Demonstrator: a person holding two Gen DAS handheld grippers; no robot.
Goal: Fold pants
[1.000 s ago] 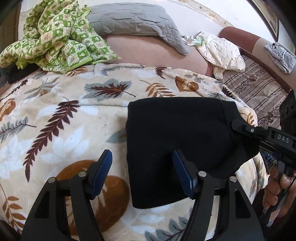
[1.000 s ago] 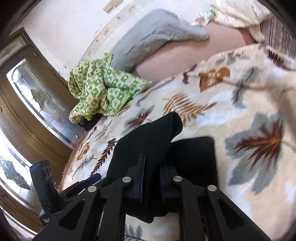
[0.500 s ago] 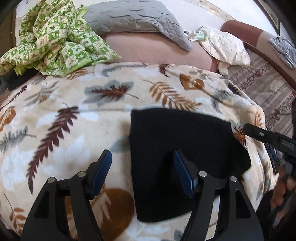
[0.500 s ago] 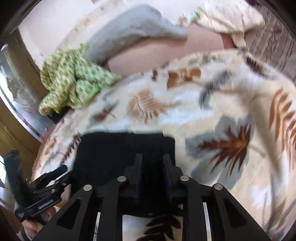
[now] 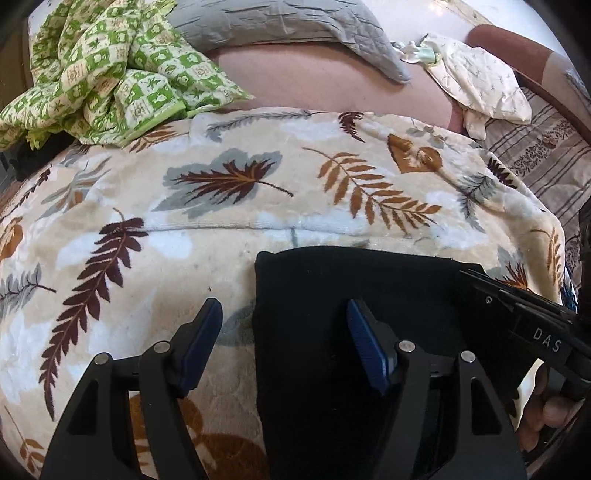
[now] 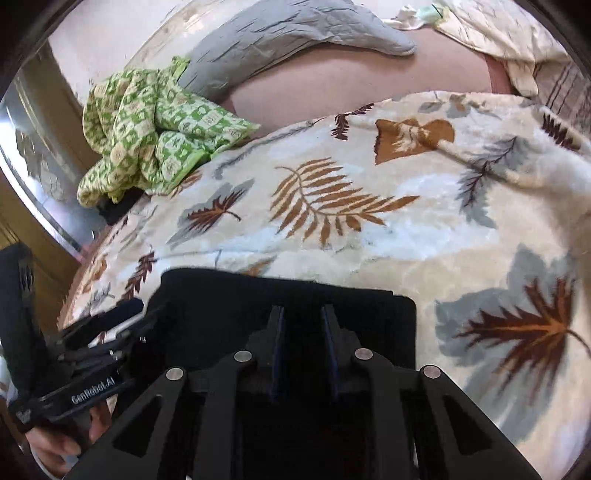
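The black pants (image 5: 332, 295) lie folded into a flat rectangle on the leaf-patterned blanket (image 5: 221, 221); they also show in the right wrist view (image 6: 258, 295). My left gripper (image 5: 284, 332) is open above the pants' left edge, one blue pad over the blanket and one over the cloth. My right gripper (image 6: 301, 325) sits over the pants with a narrow gap between its fingers; no cloth shows pinched in it. It reaches in from the right in the left wrist view (image 5: 517, 310).
A green checked cloth (image 5: 103, 62) is bunched at the back left. A grey quilted pillow (image 5: 277, 26) and a cream cloth (image 5: 480, 81) lie behind on the pink sheet. A striped cover (image 5: 546, 155) lies at the right. A wooden door (image 6: 29, 155) stands left.
The right gripper laid the lifted pants flap down flat and let it go. Its fingers parted slightly. The left gripper stayed open and drew back a little.
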